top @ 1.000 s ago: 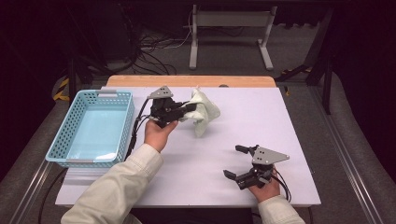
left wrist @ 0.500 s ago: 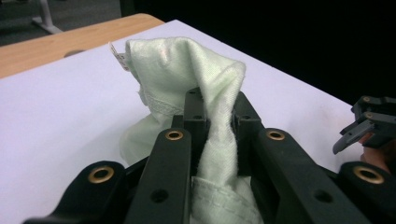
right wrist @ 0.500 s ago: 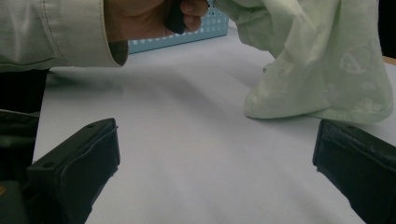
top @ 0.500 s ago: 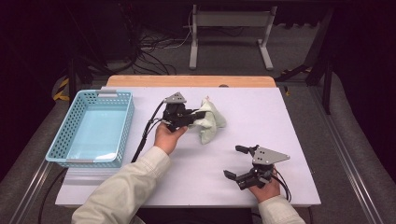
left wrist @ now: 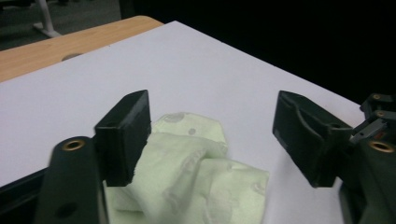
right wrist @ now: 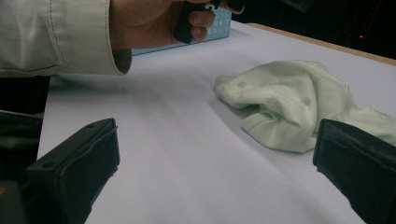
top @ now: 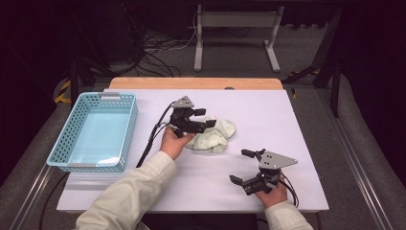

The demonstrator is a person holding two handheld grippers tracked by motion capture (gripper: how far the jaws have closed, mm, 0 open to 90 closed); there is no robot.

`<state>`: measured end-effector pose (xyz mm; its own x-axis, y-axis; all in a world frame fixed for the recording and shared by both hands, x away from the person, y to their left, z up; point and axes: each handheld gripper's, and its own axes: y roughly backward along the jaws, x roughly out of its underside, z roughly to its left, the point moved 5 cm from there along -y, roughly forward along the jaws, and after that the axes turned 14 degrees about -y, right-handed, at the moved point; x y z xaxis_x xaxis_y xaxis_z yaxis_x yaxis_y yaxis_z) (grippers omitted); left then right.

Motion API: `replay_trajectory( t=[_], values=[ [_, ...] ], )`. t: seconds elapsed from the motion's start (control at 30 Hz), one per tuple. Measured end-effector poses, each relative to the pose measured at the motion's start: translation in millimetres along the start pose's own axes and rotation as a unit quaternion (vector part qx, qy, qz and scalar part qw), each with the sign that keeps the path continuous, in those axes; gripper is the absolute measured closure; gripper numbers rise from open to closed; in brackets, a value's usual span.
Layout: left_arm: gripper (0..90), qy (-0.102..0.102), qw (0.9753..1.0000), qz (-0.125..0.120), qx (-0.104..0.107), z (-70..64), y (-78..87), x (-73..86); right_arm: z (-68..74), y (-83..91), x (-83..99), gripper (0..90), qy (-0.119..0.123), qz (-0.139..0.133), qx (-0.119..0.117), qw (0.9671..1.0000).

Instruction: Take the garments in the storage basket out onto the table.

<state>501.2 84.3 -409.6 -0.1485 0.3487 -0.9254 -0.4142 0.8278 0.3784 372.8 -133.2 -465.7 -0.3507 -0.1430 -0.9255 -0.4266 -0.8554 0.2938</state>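
The bench (top: pixel 297 143) carries a basket (top: pixel 91 134) at its left edge and a crumpled cloth (top: pixel 213 136) near its centre. The left tool (top: pixel 203 120), jaws apart, hovers over the cloth; lower it squarely before closing. The right tool (top: pixel 242 167) rests near the front edge, jaws apart.

Pale green cloth (top: pixel 213 136) with faint small dots, crumpled into a loose heap on the white table (top: pixel 268 110). It lies flat on the surface near the table's middle, well to the right of the light blue basket (top: pixel 95 132) and apart from it. Several folds overlap; 1 rounded flap (left wrist: pixel 187 126) points toward the table's far wooden edge, and a hemmed edge (right wrist: pixel 261 128) faces the table's near side. The bundle rests directly on the table, with part of it under the open jaws of the left gripper (top: pixel 206 119).
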Motion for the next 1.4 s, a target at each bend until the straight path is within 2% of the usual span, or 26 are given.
replay_trajectory(
  t=[0.07, 0.23, 0.3, 0.37, 0.43, 0.53, 0.73, 0.93, 1.13, 1.23, 1.4],
  values=[
    [22.3, -0.002, 0.9999, -0.010, 0.004, -2.3, 4.1, -3.8, 0.2, 0.0, 0.0, 1.1, 0.001, 0.000, 0.000, 1.0000],
    [17.6, -0.032, 0.9994, -0.010, 0.009, -11.4, 7.7, -8.9, 0.0, -0.2, 0.0, 1.2, 0.001, 0.000, 0.000, 1.0000],
    [15.9, -0.034, 0.9993, -0.011, 0.010, -13.7, 8.3, -9.9, 0.0, -0.2, 0.0, 1.2, 0.000, 0.000, 0.000, 1.0000],
    [14.7, -0.047, 0.9987, -0.012, 0.015, -19.9, 11.5, -13.1, 0.0, -0.2, 0.2, 1.1, 0.000, 0.001, 0.000, 1.0000],
    [13.9, -0.052, 0.9985, -0.013, 0.016, -22.0, 13.0, -14.2, 0.1, -0.1, 0.3, 1.1, 0.000, 0.001, 0.001, 1.0000],
    [12.5, -0.058, 0.9975, -0.026, 0.031, -31.1, 20.6, -16.7, 0.1, 0.0, 0.5, 1.1, 0.000, 0.002, 0.001, 1.0000],
    [10.5, -0.065, 0.9961, -0.040, 0.044, -41.1, 35.7, -14.2, 0.0, 0.0, 0.5, 1.1, 0.000, 0.001, 0.002, 1.0000],
    [9.0, -0.085, 0.9953, -0.030, 0.036, -48.9, 48.7, -4.9, -0.1, -0.1, 0.5, 1.1, 0.000, 0.001, 0.002, 1.0000],
    [8.3, -0.082, 0.9952, -0.033, 0.042, -55.1, 63.1, 5.0, 0.2, -0.1, 0.6, 1.1, 0.000, 0.002, 0.002, 1.0000],
    [8.2, -0.072, 0.9958, -0.034, 0.045, -56.2, 71.8, 11.6, 0.2, 0.0, 0.6, 1.1, 0.000, 0.001, 0.002, 1.0000],
    [7.6, -0.065, 0.9967, -0.027, 0.039, -53.9, 87.7, 25.1, 0.2, -0.1, 0.6, 1.1, 0.001, 0.002, 0.002, 1.0000]
  ],
)
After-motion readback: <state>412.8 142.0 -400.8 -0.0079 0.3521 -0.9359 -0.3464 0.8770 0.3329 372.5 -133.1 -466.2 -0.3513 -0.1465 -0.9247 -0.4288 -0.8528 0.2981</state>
